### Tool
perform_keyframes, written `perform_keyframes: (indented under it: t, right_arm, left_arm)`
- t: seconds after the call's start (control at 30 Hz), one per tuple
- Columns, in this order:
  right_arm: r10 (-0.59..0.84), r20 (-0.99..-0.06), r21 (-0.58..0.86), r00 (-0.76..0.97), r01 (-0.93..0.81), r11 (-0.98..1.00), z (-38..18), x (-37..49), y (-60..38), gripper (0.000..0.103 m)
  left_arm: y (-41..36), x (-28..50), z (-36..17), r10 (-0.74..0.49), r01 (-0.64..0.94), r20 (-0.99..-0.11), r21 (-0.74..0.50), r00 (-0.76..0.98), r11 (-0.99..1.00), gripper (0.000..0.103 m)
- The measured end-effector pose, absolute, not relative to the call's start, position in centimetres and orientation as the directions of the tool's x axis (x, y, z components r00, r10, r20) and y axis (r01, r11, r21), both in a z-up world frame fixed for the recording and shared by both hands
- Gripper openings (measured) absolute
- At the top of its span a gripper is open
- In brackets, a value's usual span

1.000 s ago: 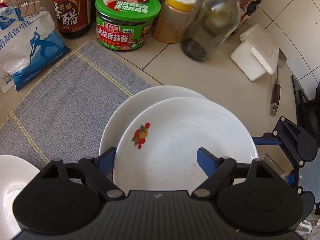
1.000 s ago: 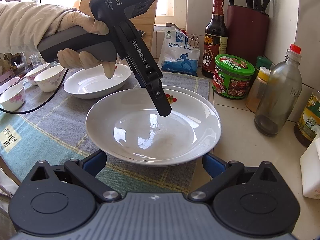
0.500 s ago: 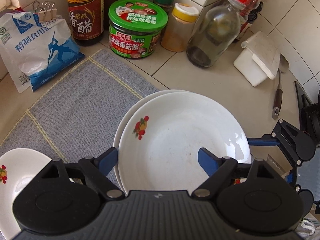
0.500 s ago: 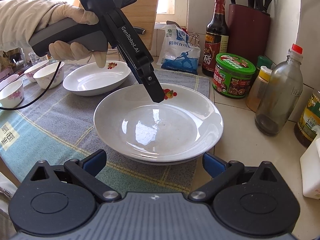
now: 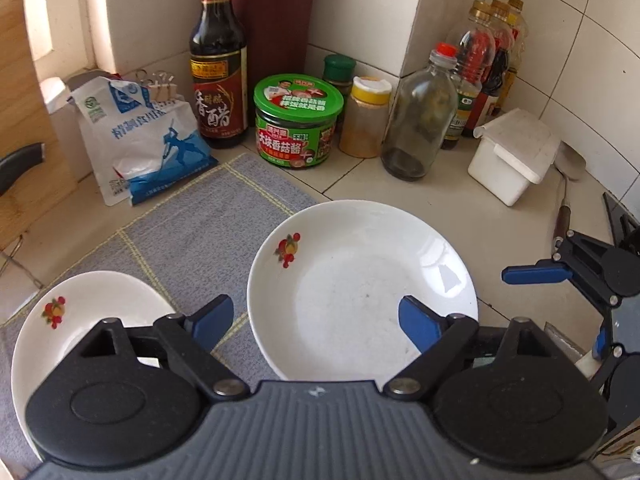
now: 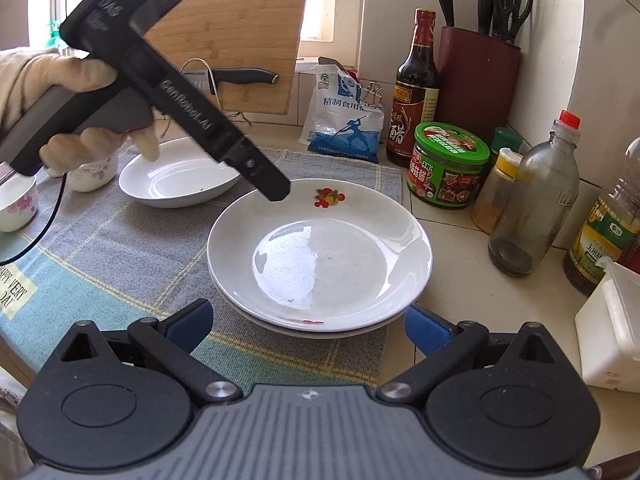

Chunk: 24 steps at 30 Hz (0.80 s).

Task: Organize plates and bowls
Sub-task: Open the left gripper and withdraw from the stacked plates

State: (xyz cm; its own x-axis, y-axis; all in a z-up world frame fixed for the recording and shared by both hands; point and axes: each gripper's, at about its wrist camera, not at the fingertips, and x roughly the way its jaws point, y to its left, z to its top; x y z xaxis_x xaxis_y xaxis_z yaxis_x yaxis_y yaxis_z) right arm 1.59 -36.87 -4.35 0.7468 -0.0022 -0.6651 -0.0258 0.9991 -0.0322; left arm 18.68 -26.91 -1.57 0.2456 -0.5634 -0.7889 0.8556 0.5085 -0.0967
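Observation:
Two white plates with a fruit print lie stacked (image 6: 320,256) at the right end of the grey mat (image 6: 120,256); the top plate also shows in the left wrist view (image 5: 360,292). A third white plate (image 6: 180,180) lies further left on the mat, seen also in the left wrist view (image 5: 80,320). Small flowered bowls (image 6: 92,172) stand at the far left. My left gripper (image 5: 316,320) is open and empty, raised above the stack's left edge. My right gripper (image 6: 308,322) is open and empty, just in front of the stack.
Behind the plates stand a green-lidded jar (image 6: 448,164), a vinegar bottle (image 6: 414,92), a salt bag (image 6: 344,120), a glass bottle (image 6: 532,204), a knife block (image 6: 476,80) and a cutting board (image 6: 240,48). A white box (image 6: 612,328) sits at right.
My left gripper let go of the top plate, which now rests squarely on the lower one, then rose and drew back to the left. The right gripper stayed put.

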Motion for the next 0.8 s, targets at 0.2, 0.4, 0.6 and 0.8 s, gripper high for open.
perform_keyframes:
  t: [0.2,0.4,0.6,0.8]
  right_arm:
    - [-0.023,-0.66,-0.034,0.751,0.001,0.999,-3.8,2.5,-35.9,0.103]
    - [-0.008,-0.658,-0.008,0.753,0.004,1.0,-3.3,4.0,-33.8,0.103]
    - [-0.019,-0.669,-0.026,0.743,0.003,1.0,-3.2,5.5,-30.7,0.103]
    - [0.005,-0.705,-0.016,0.709,-0.024,1.0,-3.5,6.9,-28.6,0.103]
  left_arm:
    - [-21.9,15.8,-2.7,-0.516,0.748,-0.742,-0.031,0.427,0.663,0.091]
    - [-16.5,15.0,-5.4,-0.391,0.618,-0.747,0.034,0.537,0.785,0.091]
    - [-13.0,15.6,-7.8,-0.318,0.561,-0.753,0.082,0.576,0.824,0.091]
    - [-12.0,16.8,-9.0,-0.342,0.554,-0.759,0.029,0.554,0.832,0.092]
